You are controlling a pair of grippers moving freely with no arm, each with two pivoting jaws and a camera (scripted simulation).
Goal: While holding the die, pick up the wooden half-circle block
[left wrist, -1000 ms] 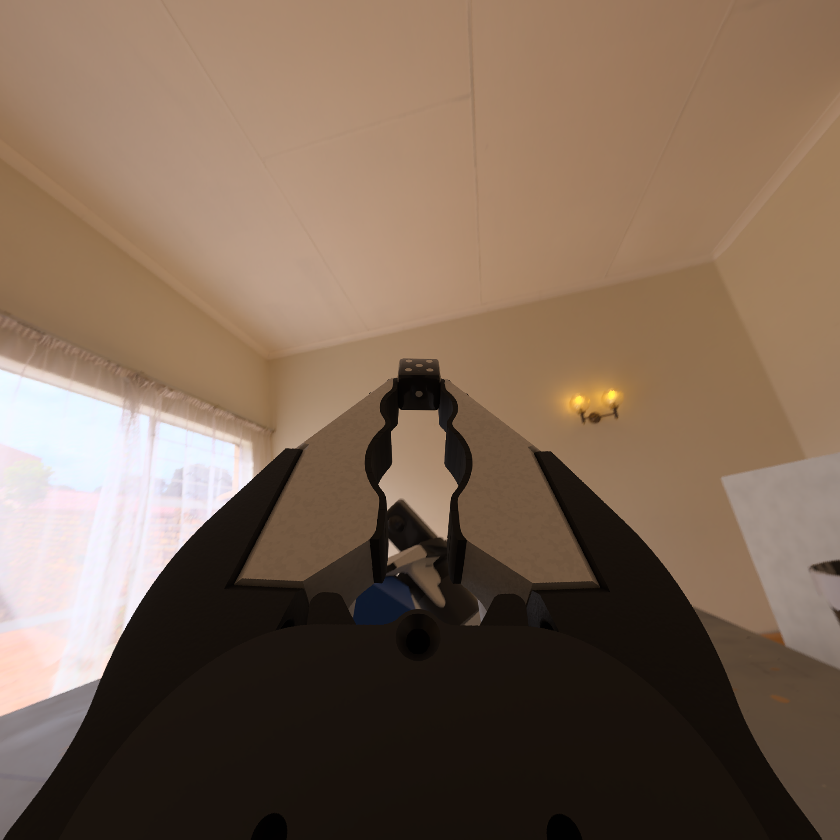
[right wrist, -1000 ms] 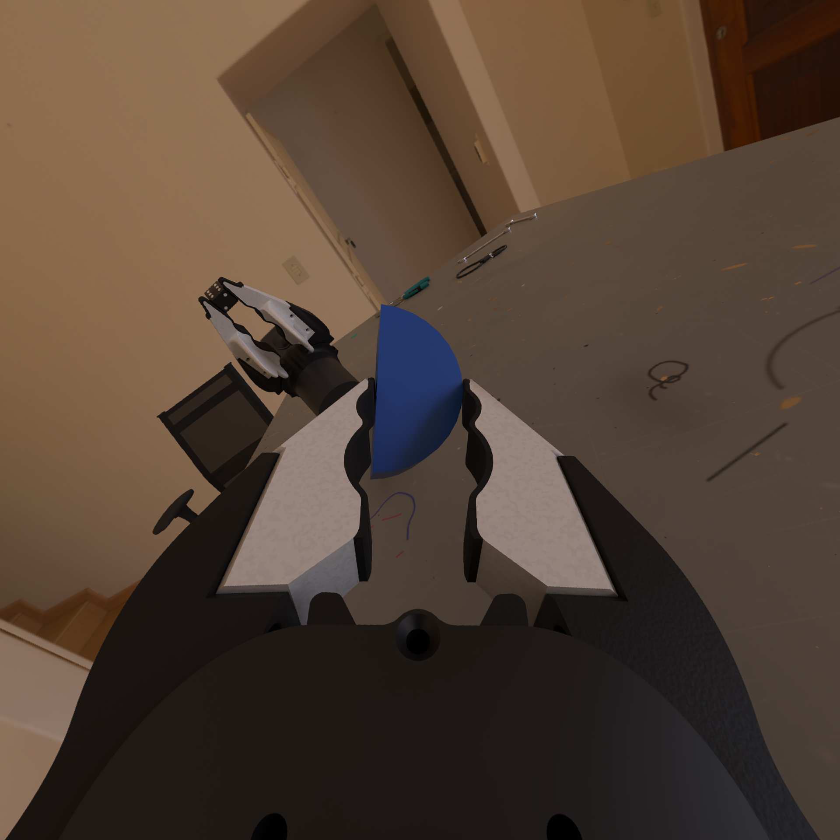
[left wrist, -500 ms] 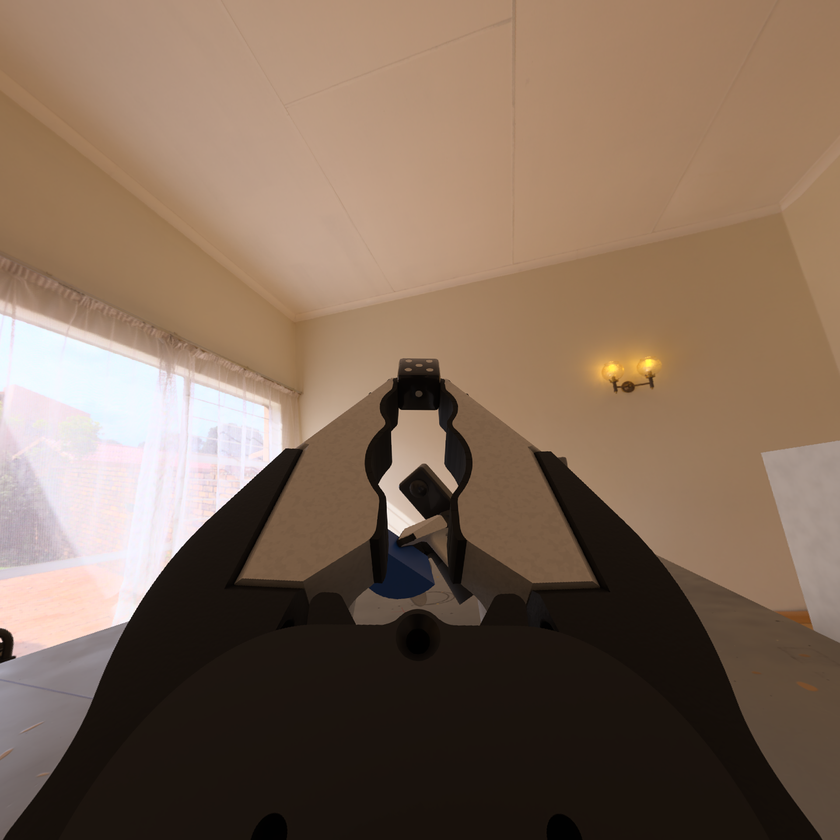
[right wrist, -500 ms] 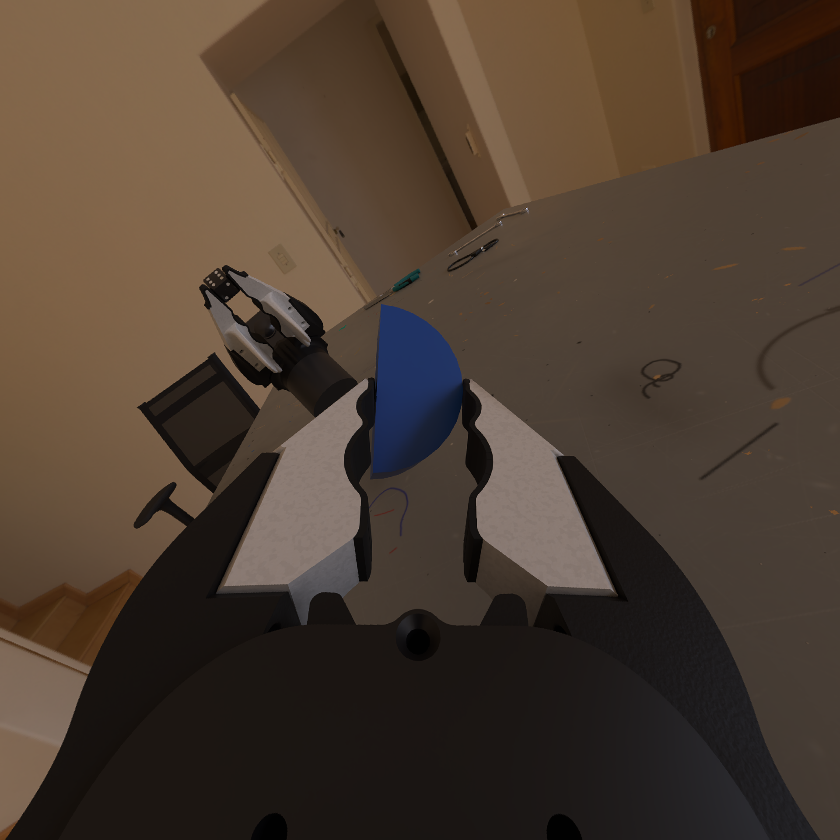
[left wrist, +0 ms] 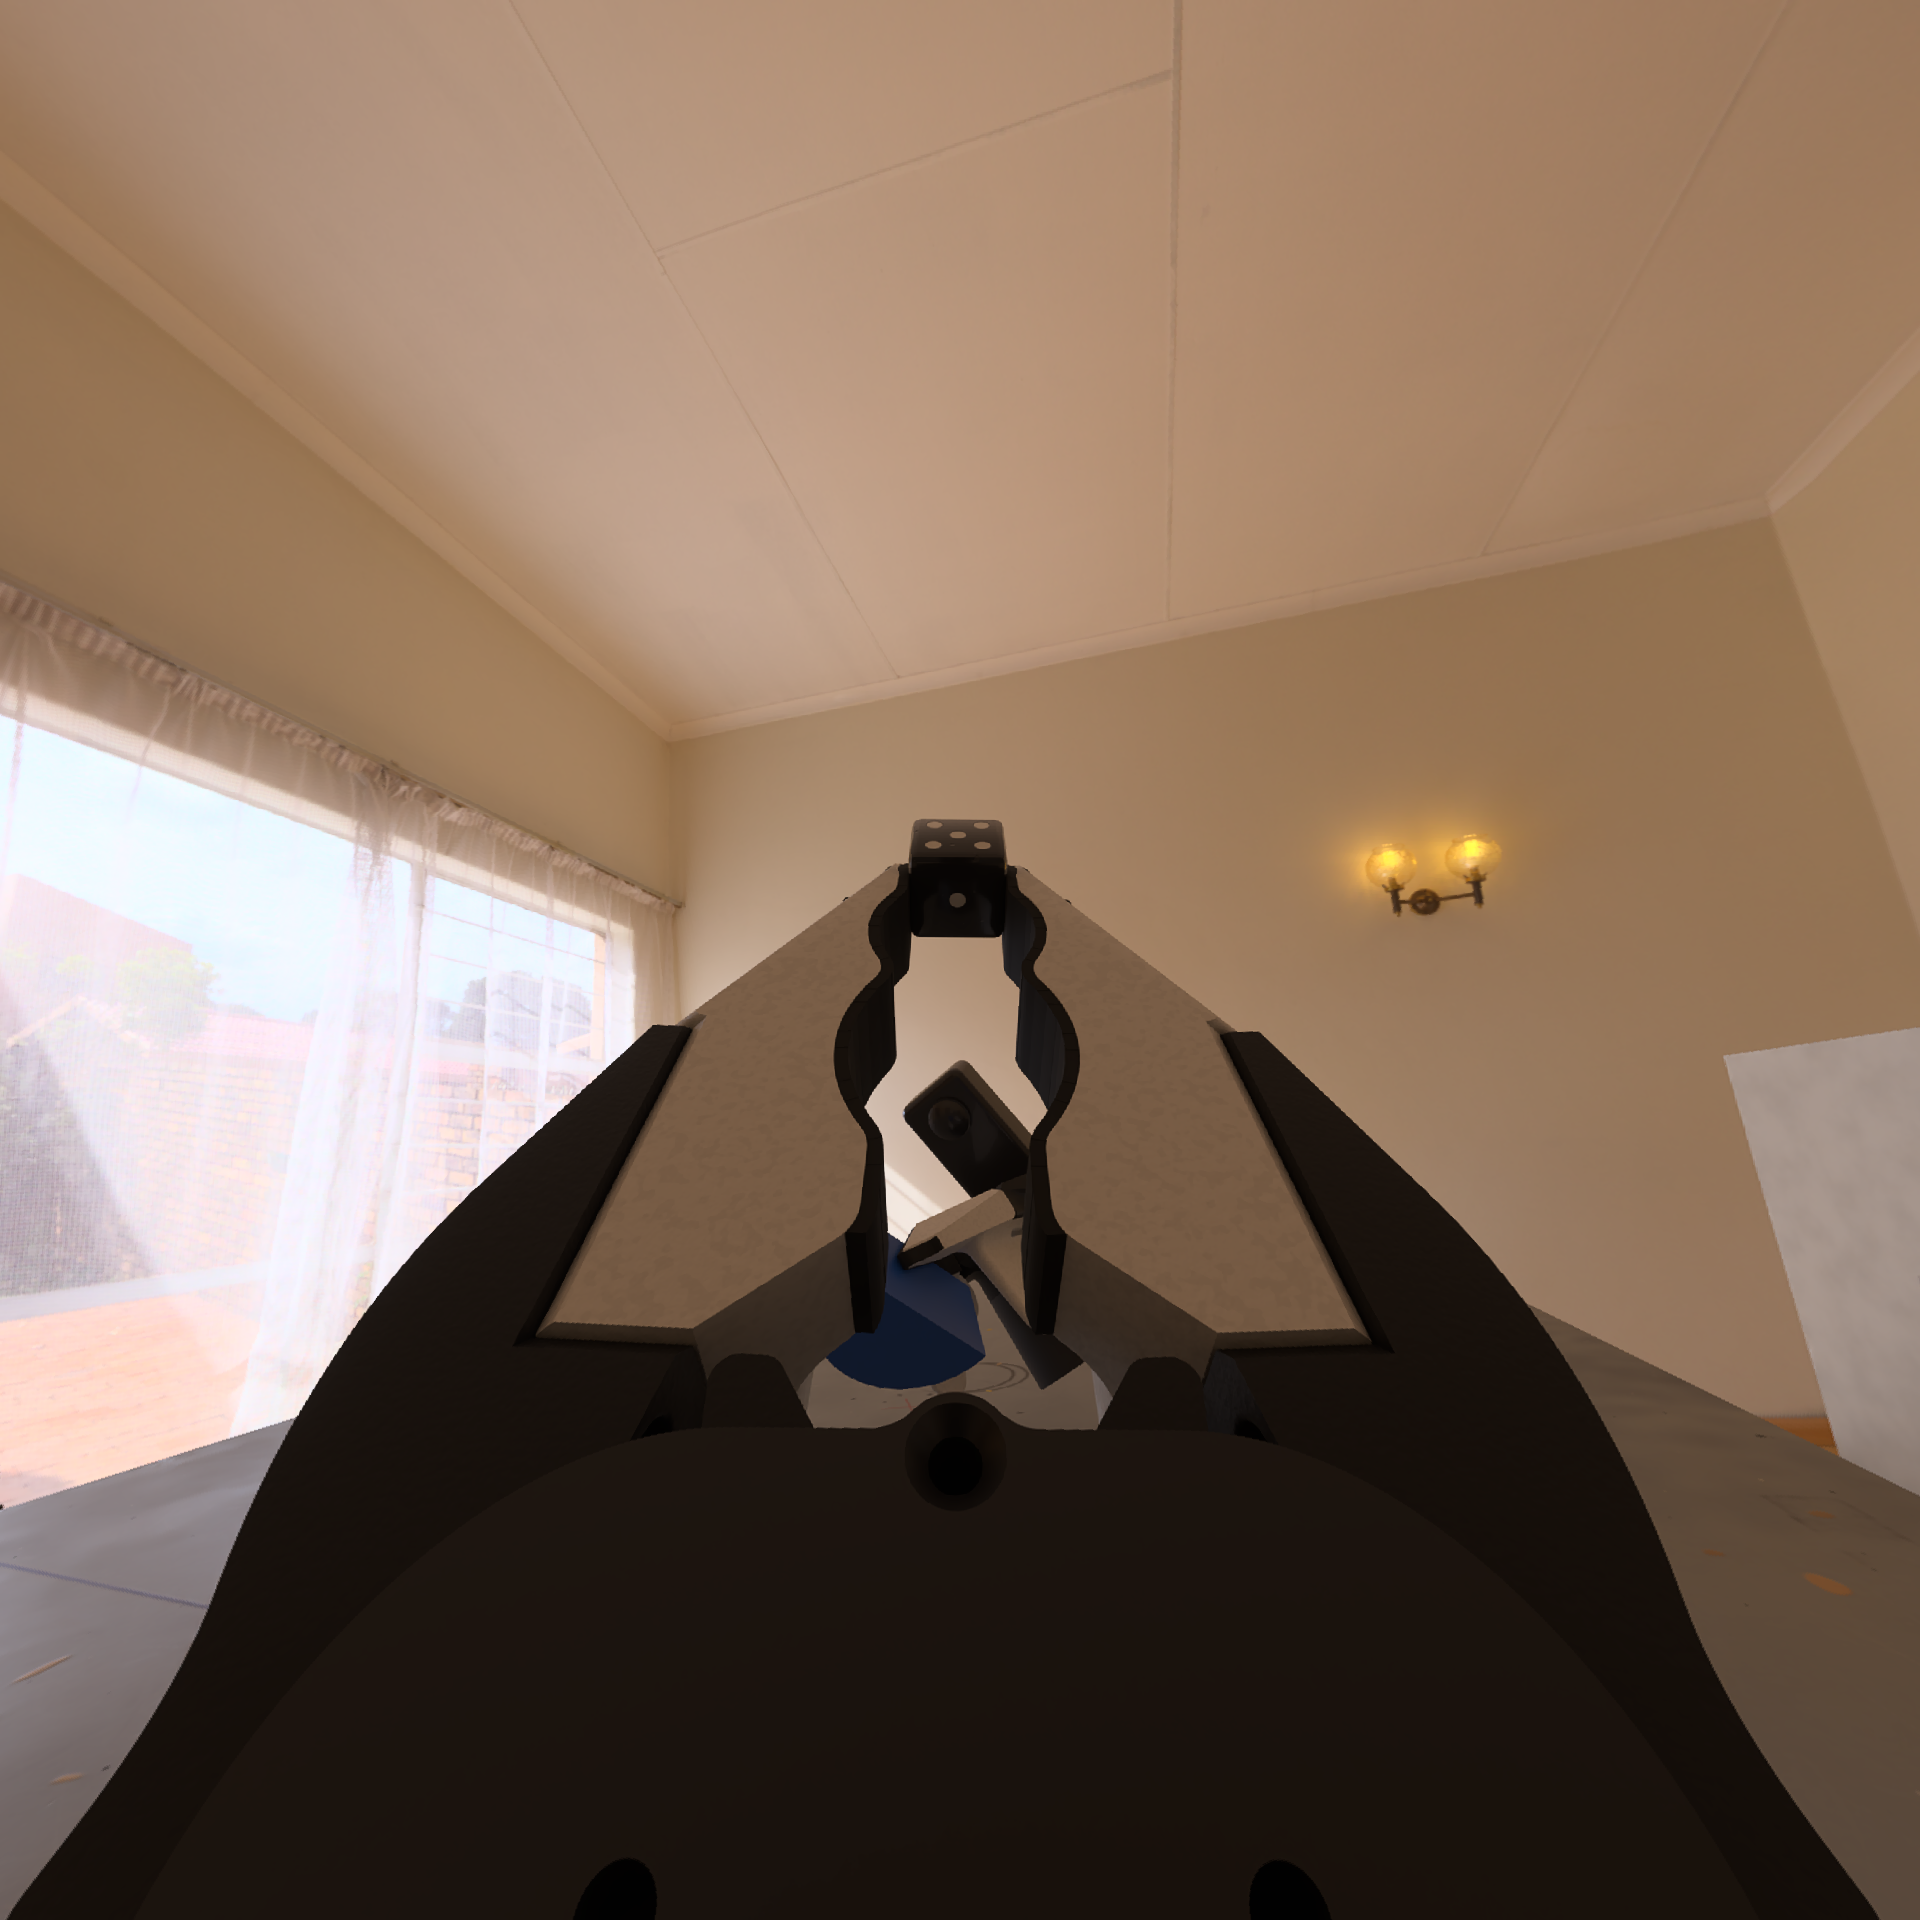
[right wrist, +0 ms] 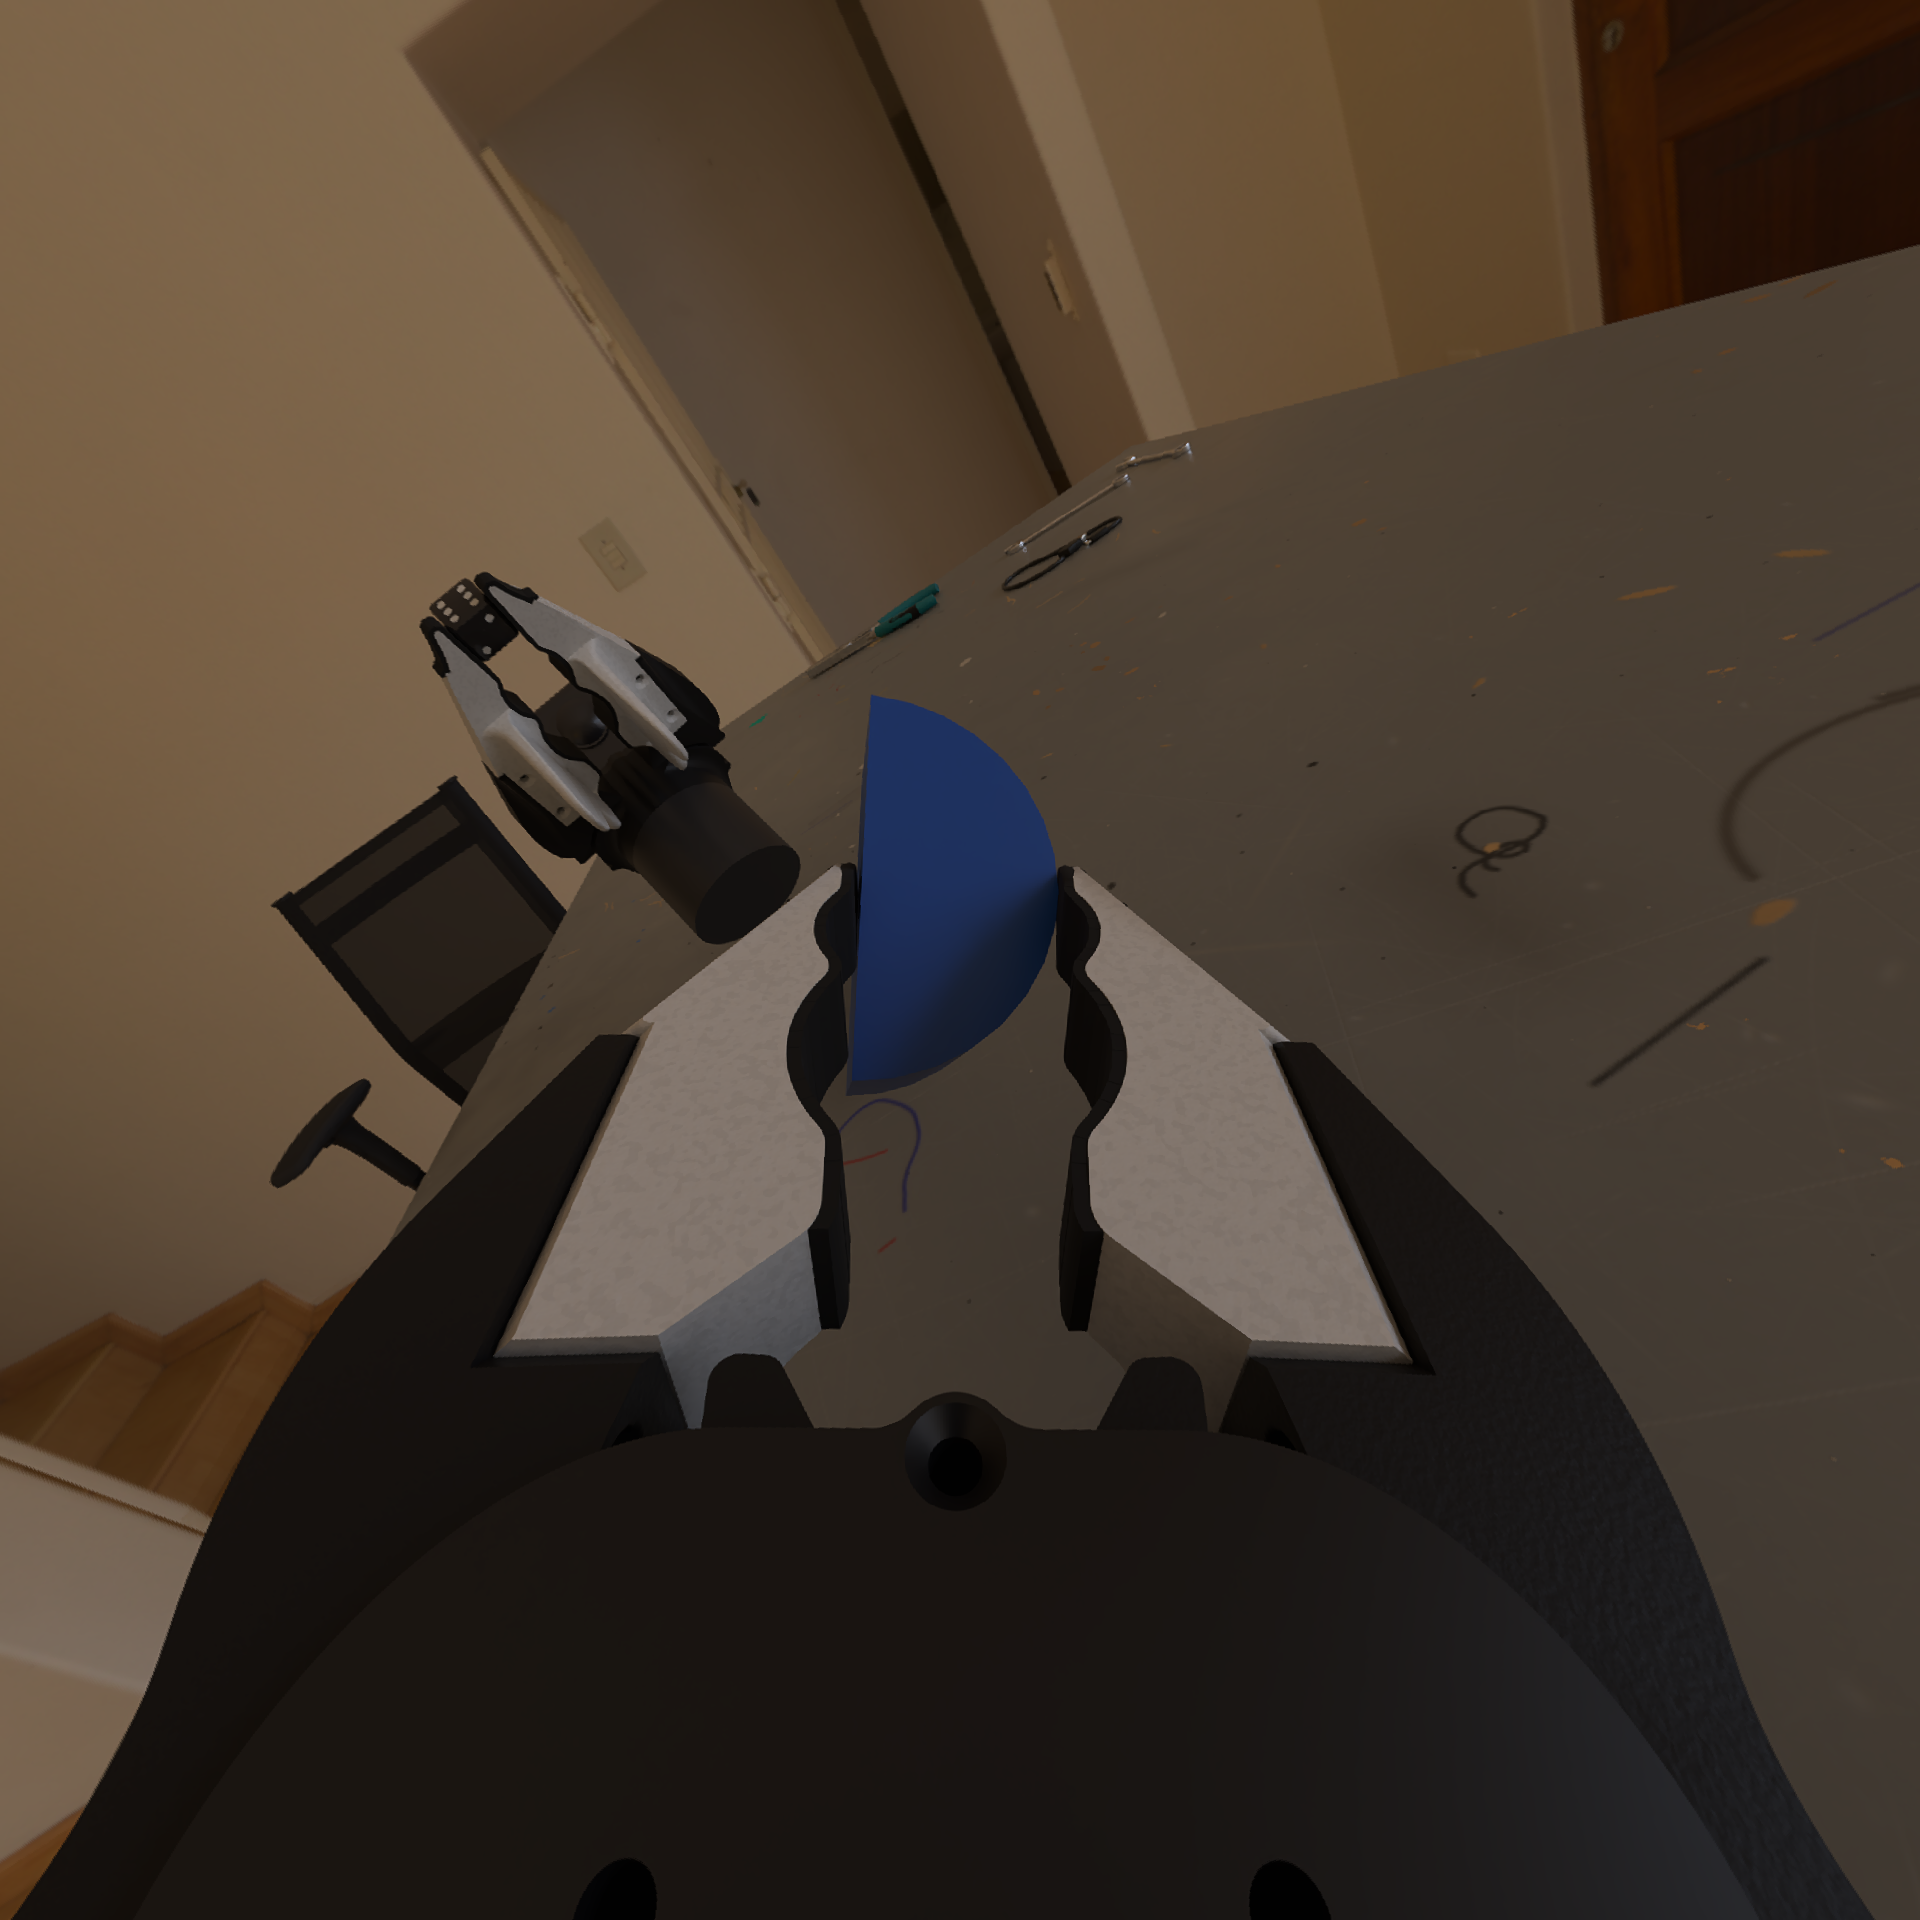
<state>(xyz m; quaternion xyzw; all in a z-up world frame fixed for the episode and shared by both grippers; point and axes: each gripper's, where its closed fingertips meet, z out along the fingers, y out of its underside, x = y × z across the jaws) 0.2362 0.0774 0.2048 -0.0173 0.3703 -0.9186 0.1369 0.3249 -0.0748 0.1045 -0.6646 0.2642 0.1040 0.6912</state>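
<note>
My left gripper (left wrist: 957, 883) is shut on a black die (left wrist: 957, 878) with white pips, held at its fingertips and pointing up toward the ceiling. It also shows in the right wrist view (right wrist: 473, 623), raised off the table's far left edge, with the die (right wrist: 468, 613) in it. My right gripper (right wrist: 956, 894) is shut on a blue half-circle block (right wrist: 945, 894), flat side against the left finger, curved side against the right. The block stands above the dark table (right wrist: 1455, 1039). In the left wrist view the block (left wrist: 914, 1340) and the right gripper's camera body (left wrist: 961, 1127) show low between my fingers.
Scissors (right wrist: 1060, 556), a metal wrench (right wrist: 1101, 494) and a green-handled tool (right wrist: 899, 618) lie at the table's far edge. A black office chair (right wrist: 405, 935) stands beyond the left edge. A white panel (left wrist: 1839, 1226) stands at right in the left wrist view.
The left gripper has tilted and turned with the die, so more of the window and table show. In the right wrist view it has come closer. The right gripper still holds the block.
</note>
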